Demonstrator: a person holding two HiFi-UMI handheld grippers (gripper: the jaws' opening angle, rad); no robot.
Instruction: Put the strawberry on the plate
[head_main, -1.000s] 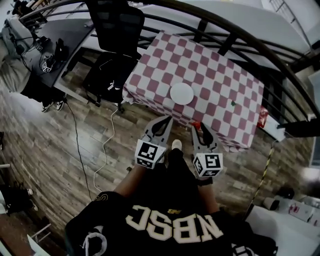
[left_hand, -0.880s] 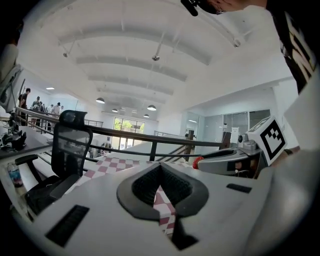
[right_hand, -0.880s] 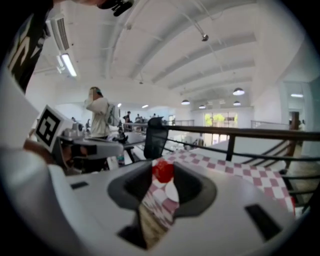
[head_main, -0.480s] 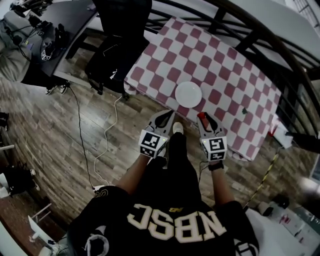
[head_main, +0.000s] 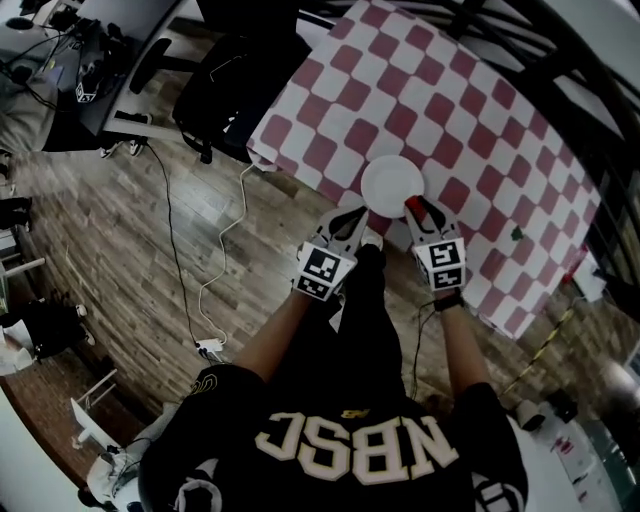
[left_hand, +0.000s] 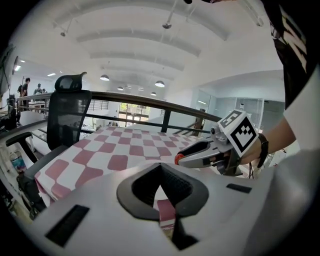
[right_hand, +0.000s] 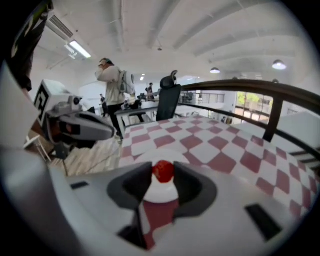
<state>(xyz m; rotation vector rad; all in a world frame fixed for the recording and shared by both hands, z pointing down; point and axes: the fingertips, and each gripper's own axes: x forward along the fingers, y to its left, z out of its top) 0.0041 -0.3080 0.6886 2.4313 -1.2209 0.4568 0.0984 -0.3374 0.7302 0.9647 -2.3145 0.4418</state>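
Observation:
A white plate (head_main: 390, 182) lies near the front edge of the red-and-white checked table (head_main: 450, 100). My right gripper (head_main: 414, 206) is shut on a small red strawberry (head_main: 411, 205), which hangs at the plate's near right rim. In the right gripper view the strawberry (right_hand: 163, 171) sits pinched between the jaws, with the plate (right_hand: 161, 192) just beyond and below it. My left gripper (head_main: 353, 214) hovers at the table's edge, left of the right one and just short of the plate, its jaws together on nothing. The left gripper view shows the right gripper (left_hand: 184, 159) with the berry at its tip.
A black office chair (head_main: 240, 80) stands at the table's left end, beside a dark desk (head_main: 90, 60) loaded with gear. A white cable (head_main: 215, 290) runs over the wooden floor. A dark railing (right_hand: 280, 95) borders the table's far side. A person (right_hand: 112, 85) stands in the background.
Both grippers have moved forward to the table. The right one has carried the strawberry from short of the table's edge up to the plate's rim. The left stays shut.

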